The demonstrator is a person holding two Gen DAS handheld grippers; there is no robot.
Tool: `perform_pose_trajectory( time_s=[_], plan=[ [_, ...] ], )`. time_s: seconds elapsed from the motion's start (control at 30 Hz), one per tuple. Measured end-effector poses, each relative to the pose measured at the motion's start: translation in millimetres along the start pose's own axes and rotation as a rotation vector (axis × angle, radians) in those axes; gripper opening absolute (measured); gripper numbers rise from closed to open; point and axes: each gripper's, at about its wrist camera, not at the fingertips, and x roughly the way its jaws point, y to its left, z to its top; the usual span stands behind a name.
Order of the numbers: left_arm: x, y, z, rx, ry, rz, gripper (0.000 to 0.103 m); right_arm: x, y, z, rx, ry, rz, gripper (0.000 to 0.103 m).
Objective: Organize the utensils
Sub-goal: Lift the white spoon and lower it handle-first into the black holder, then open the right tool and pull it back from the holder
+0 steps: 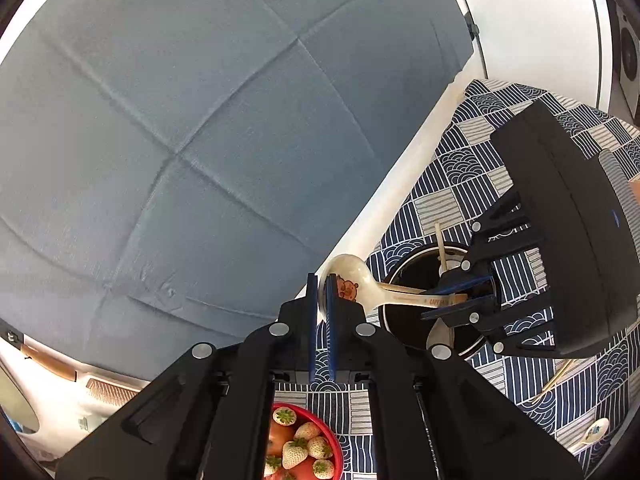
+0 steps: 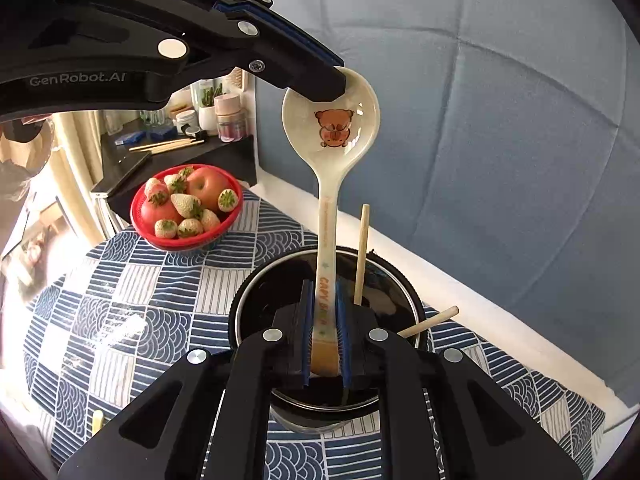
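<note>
A cream ceramic spoon [image 2: 329, 148] with a bear picture is held at both ends above a black utensil cup [image 2: 260, 292]. My right gripper [image 2: 325, 312] is shut on the spoon's handle. My left gripper [image 2: 332, 90] is shut on the rim of the spoon's bowl. In the left wrist view the spoon [image 1: 370, 290] runs from my left gripper [image 1: 321, 294] to my right gripper [image 1: 460, 300] over the cup [image 1: 412, 332]. Two wooden chopsticks [image 2: 362, 256] stand in the cup.
A red bowl [image 2: 182, 242] of strawberries and apples sits on the patterned cloth [image 2: 120, 300] at left. Another small spoon [image 1: 596, 432] and a chopstick [image 1: 556, 376] lie on the cloth. A blue padded wall [image 2: 500, 140] stands behind. A dark shelf [image 2: 192, 152] holds jars.
</note>
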Motion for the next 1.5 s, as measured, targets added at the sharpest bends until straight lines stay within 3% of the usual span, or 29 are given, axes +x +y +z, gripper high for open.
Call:
perform_pose_trajectory(
  time_s=[0.23,0.53,0.6,0.67,0.7,0.73,0.83,0.97,1.17,1.5],
  plan=[
    [6,-21,10,0.093,0.000,-0.001,0.004,11,-8,-10,0.047,0.022,0.012,0.010],
    [14,-22,6,0.082,0.017,-0.016,0.006,7,-9,-14,0.050,-0.012,0.002,0.010],
    [11,-20,2,0.057,-0.016,0.008,0.019,2,-10,-14,0.045,-0.033,-0.025,0.015],
    [4,-11,-6,-0.004,-0.060,0.006,0.074,-4,-10,-14,0.029,-0.047,-0.053,0.041],
    [0,-7,-10,-0.035,-0.092,0.010,0.082,-8,-10,-14,0.019,-0.061,-0.073,0.068],
    [-6,-3,-15,-0.058,-0.126,0.013,0.086,-14,-10,-15,0.010,-0.083,-0.092,0.080],
    [-20,6,-27,-0.116,-0.188,0.022,0.095,-29,-10,-16,-0.014,-0.134,-0.129,0.087],
    [-34,16,-44,-0.194,-0.231,0.025,0.097,-43,-6,-17,-0.029,-0.172,-0.185,0.089],
    [-57,18,-77,-0.282,-0.312,-0.084,0.097,-59,-6,-21,0.029,-0.198,-0.178,0.094],
    [-69,12,-135,-0.373,-0.280,-0.092,0.097,-80,7,-34,0.056,-0.186,-0.175,0.094]
  ],
)
